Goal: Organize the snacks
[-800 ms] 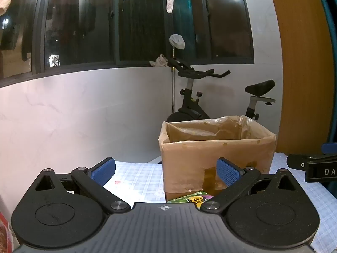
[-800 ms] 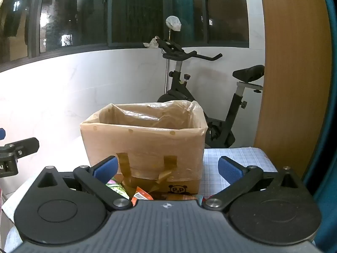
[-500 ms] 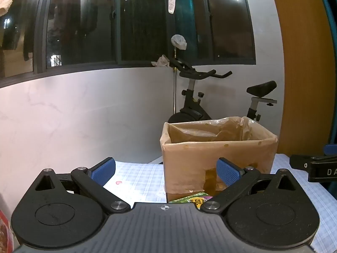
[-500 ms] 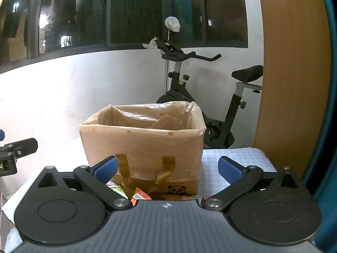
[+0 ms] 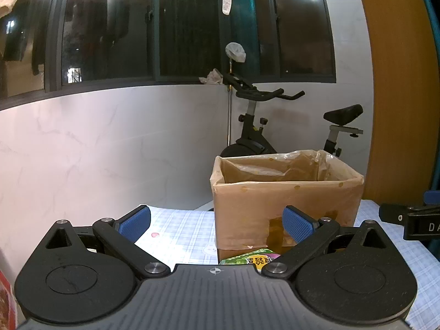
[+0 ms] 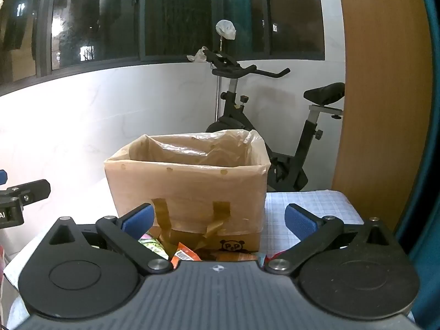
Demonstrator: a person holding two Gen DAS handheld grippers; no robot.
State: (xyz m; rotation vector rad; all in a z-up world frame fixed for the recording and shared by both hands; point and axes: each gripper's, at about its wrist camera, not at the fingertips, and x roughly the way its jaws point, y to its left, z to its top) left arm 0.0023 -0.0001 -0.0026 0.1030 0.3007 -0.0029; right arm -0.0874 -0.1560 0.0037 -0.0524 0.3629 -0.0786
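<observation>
Snacks: several packets lie on the desk (image 6: pixel 316 203) just below and ahead of the two grippers, most of each hidden by the gripper bodies. In the right wrist view an orange packet (image 6: pixel 184 255) and a pale green packet (image 6: pixel 150 243) show between the fingers of the right gripper (image 6: pixel 218 218), close to the near foot of the cardboard box (image 6: pixel 189 189). In the left wrist view a green packet with a yellow label (image 5: pixel 254 260) lies under the left gripper (image 5: pixel 217 220), toward its right finger and at the base of the same box (image 5: pixel 286 200).

Grippers: both stand with fingers spread wide apart and nothing between the blue pads (image 5: pixel 298 224). Each points slightly downward toward the box. The right gripper's side appears at the right edge of the left view, level with the box.

Box: lined with a thin plastic bag and open at the top, directly ahead of both grippers. Its floor is out of sight, so its contents cannot be told.

Progress: judged as early. The visible packets remain loose on the desk outside the box, and neither gripper carries one. Left to do: lower a gripper over a packet, clamp it, lift it above the rim and drop it inside, then repeat for the others.
</observation>
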